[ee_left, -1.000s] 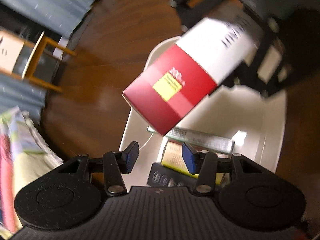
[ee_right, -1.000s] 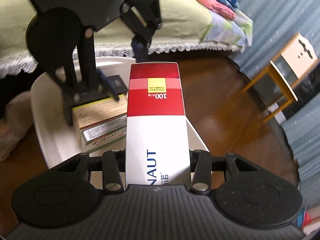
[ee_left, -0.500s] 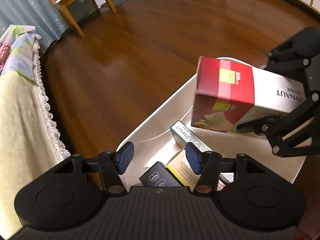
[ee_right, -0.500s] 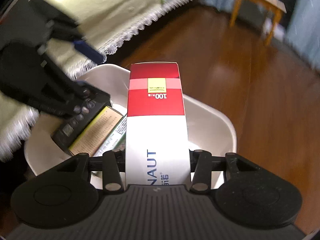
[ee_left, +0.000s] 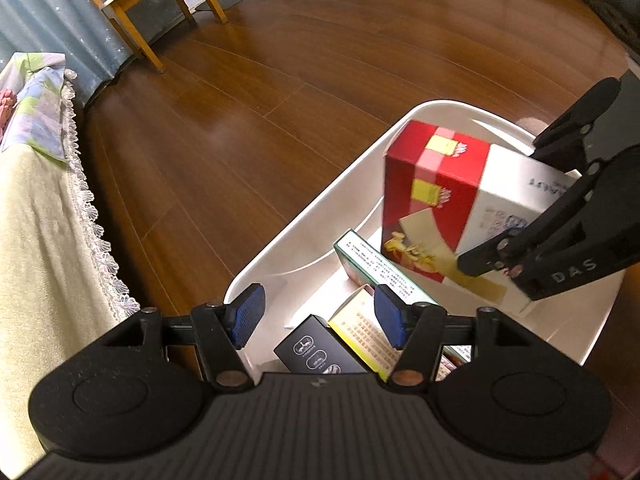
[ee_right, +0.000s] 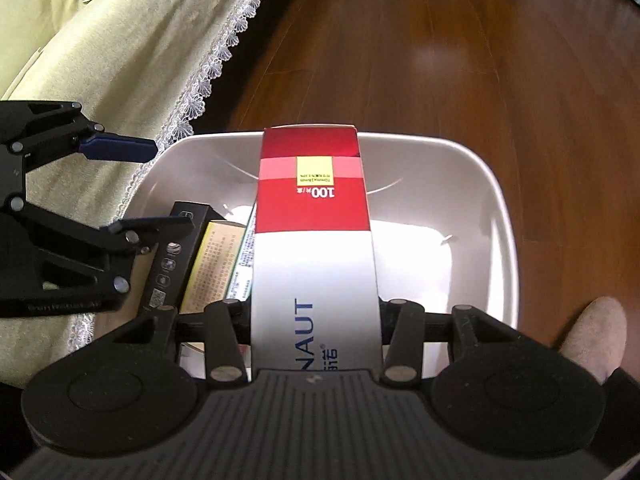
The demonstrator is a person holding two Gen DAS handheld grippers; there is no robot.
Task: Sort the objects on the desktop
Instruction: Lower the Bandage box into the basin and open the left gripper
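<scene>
My right gripper (ee_right: pixel 314 312) is shut on a tall red and white box (ee_right: pixel 314 240), held over the white bin (ee_right: pixel 472 160). In the left wrist view that red and white box (ee_left: pixel 436 200) hangs inside the white bin (ee_left: pixel 304 220), clamped by the right gripper (ee_left: pixel 504 256). Three flatter boxes lie in the bin: a black one (ee_left: pixel 316 354), a yellow one (ee_left: pixel 360 330) and a green-edged one (ee_left: pixel 372 264). My left gripper (ee_left: pixel 318 316) is open above the bin's near corner, holding nothing. The open left gripper (ee_right: pixel 132 188) shows at the left of the right wrist view.
The bin stands on a brown wooden floor (ee_left: pixel 280 80). A bed with a pale green cover and lace trim (ee_left: pixel 44 240) runs along the left. A wooden chair (ee_left: pixel 148 12) stands by blue curtains at the back. A beige slipper toe (ee_right: pixel 596 336) is beside the bin.
The right gripper has lowered the red and white box into the bin. The left gripper has swung round and drawn back to the bin's near corner, staying open.
</scene>
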